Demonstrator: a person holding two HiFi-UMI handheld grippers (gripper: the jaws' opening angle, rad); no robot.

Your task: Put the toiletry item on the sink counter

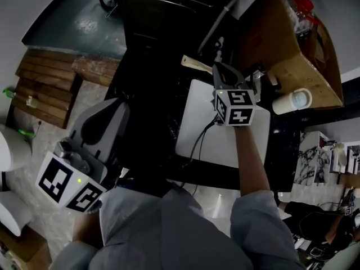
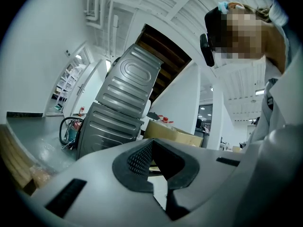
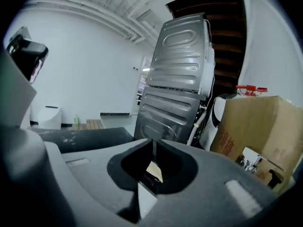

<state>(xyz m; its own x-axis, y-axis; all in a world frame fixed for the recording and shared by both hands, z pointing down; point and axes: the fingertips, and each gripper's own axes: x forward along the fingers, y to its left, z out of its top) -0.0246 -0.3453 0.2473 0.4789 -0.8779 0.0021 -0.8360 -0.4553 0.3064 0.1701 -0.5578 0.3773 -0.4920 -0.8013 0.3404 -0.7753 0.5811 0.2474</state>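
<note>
A thin beige stick-shaped item lies on the black counter just beyond the white sink basin. My right gripper hovers over the basin's far edge, its tips right beside the stick's near end. In the right gripper view its jaws meet in a thin seam, and a beige piece shows through the opening behind them; I cannot tell if it is touched. My left gripper hangs low at the left, off the counter. Its jaws are shut and hold nothing.
A faucet stands behind the basin. A cardboard box and a paper cup sit at the right. A grey ribbed appliance rises behind the counter. Wooden pallets lie on the floor at the left.
</note>
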